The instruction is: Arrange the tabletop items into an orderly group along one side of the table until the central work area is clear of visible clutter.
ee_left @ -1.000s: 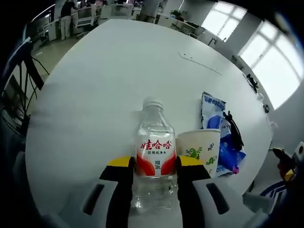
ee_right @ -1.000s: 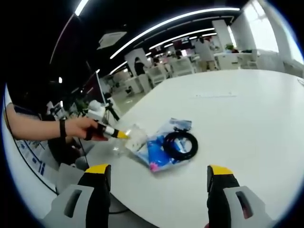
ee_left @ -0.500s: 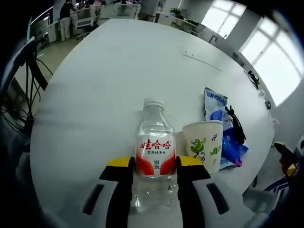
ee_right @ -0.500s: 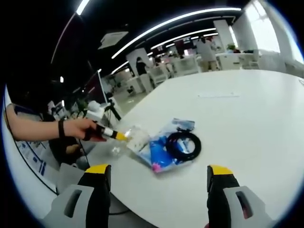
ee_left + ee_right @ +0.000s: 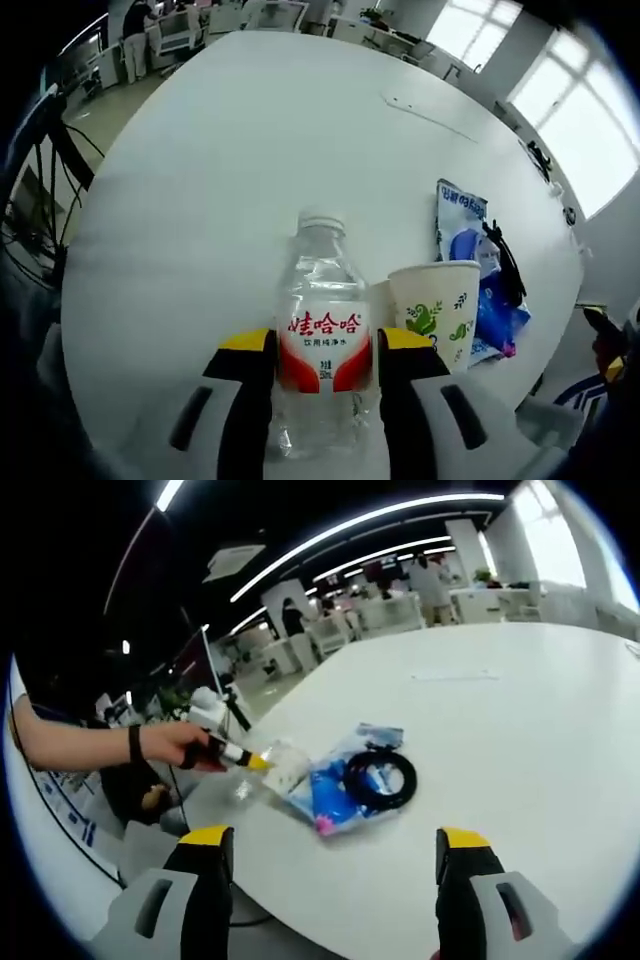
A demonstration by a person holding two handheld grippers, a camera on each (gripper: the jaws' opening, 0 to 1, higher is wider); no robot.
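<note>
The left gripper (image 5: pixel 322 350) is clamping its jaws on an upright water bottle (image 5: pixel 322 340) near the table (image 5: pixel 230 160) edge, with a paper cup (image 5: pixel 438 312) standing just beside it. A blue packet (image 5: pixel 470 260) is lying past the cup with a black cable (image 5: pixel 380 778) coiled on it. The right gripper (image 5: pixel 335 855) is hovering over the table with jaws wide apart, gripping nothing, while a hand (image 5: pixel 175 748) is holding the left gripper at the far edge.
</note>
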